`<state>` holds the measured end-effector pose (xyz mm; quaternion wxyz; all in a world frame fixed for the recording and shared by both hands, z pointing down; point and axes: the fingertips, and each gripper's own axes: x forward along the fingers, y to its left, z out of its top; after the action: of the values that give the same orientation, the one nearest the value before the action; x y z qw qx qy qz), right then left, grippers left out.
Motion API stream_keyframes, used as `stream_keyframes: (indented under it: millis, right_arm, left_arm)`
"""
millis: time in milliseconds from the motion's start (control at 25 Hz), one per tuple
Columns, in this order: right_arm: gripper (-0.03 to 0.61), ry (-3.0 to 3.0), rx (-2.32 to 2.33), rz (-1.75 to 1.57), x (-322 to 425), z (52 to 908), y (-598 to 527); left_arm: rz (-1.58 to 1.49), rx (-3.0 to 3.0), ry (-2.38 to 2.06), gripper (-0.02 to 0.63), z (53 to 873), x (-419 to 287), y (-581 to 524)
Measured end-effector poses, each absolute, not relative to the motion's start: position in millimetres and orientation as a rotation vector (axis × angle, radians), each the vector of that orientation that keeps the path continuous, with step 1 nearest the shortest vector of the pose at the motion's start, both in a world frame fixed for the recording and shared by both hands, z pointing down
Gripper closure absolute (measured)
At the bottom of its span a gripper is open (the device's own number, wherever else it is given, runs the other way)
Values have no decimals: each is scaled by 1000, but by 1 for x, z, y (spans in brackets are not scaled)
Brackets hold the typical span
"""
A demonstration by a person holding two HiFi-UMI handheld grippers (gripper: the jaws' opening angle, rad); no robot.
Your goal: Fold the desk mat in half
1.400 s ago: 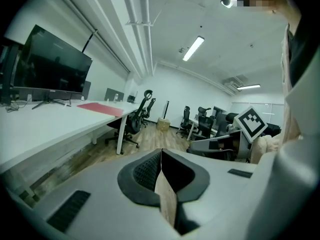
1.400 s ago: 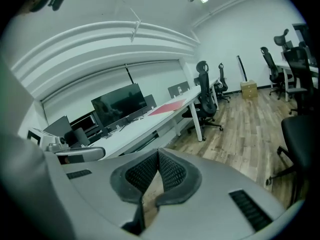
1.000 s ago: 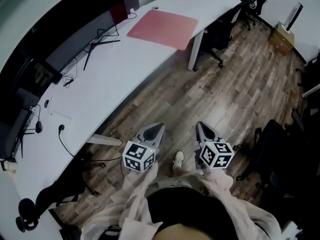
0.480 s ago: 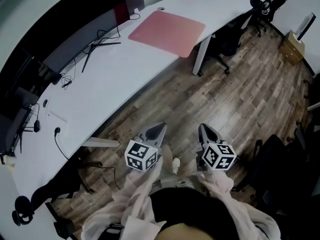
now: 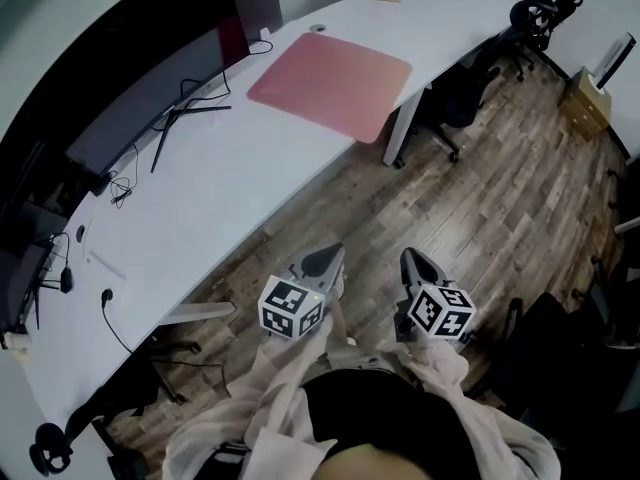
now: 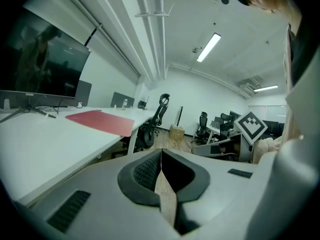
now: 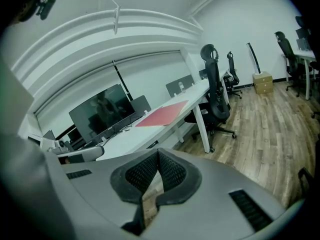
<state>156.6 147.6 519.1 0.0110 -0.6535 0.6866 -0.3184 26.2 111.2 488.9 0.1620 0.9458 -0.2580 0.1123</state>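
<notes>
The red desk mat point(image 5: 330, 86) lies flat and unfolded on the long white desk point(image 5: 230, 178), near its front edge and far ahead of both grippers. It also shows as a red slab in the left gripper view point(image 6: 102, 121) and in the right gripper view point(image 7: 162, 114). My left gripper point(image 5: 326, 262) and right gripper point(image 5: 412, 262) hang side by side over the wooden floor, close to my body and pointing toward the desk. Both are shut and hold nothing: the left gripper's point(image 6: 161, 155) and the right gripper's point(image 7: 157, 157) jaws meet at the tips.
A wide dark monitor point(image 5: 150, 78) with cables stands behind the mat. Black office chairs point(image 5: 455, 83) and a white desk leg point(image 5: 398, 136) sit just right of the mat. A cardboard box point(image 5: 590, 103) is at the far right on the plank floor point(image 5: 480, 198).
Both grippers have moved forward together across the floor toward the desk. The mat now appears larger and nearer. The jaws stay shut.
</notes>
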Motion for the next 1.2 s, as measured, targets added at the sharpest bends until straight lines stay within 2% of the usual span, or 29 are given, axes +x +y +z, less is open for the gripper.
stream_keyframes:
  millis: [600, 1200]
  right_arm:
    - [565, 2111, -2057, -1046, 176, 509, -47]
    - [565, 1869, -2027, -1297, 210, 569, -134]
  left_arm:
    - [330, 2690, -670, 584, 477, 53, -93]
    - [387, 2605, -648, 584, 522, 62, -176]
